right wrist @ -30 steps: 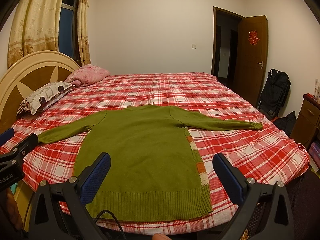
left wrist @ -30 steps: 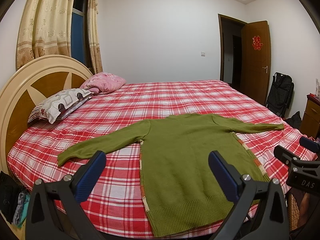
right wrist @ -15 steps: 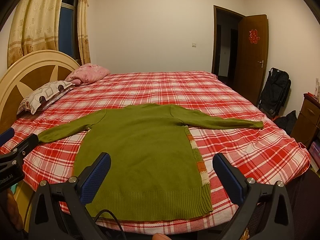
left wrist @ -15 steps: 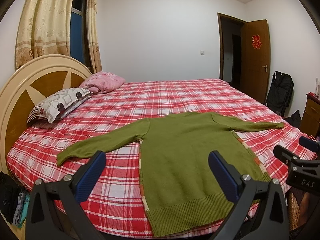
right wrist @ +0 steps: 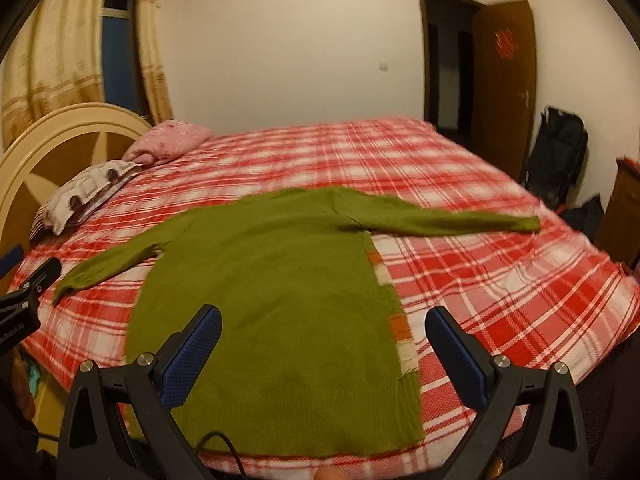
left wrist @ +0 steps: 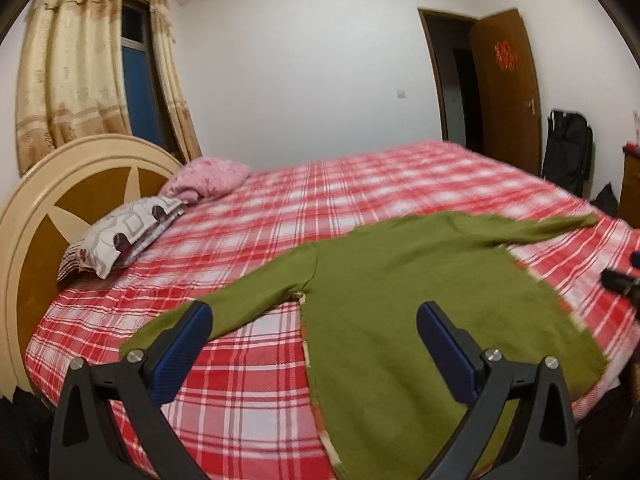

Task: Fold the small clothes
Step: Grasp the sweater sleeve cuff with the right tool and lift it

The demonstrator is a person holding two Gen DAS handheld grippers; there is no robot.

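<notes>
Meanwhile, a green sweater [right wrist: 272, 292] is lying flat, sleeves outstretched, on the plaid bed [right wrist: 500, 280], ready for folding, as the left tool [left wrist: 312, 344] and right tool [right wrist: 322, 350] are hovering near its hem, both wide open and gripping nothing.

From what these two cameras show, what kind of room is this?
Most likely a home bedroom: a large bed with a red plaid cover, pillows against a rounded headboard, and a curtained window. A green sweater lies spread flat on the bed.

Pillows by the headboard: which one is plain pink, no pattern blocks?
The pink pillow, farther along the headboard; the grey-and-white patterned pillow lies nearer the grippers.
</notes>
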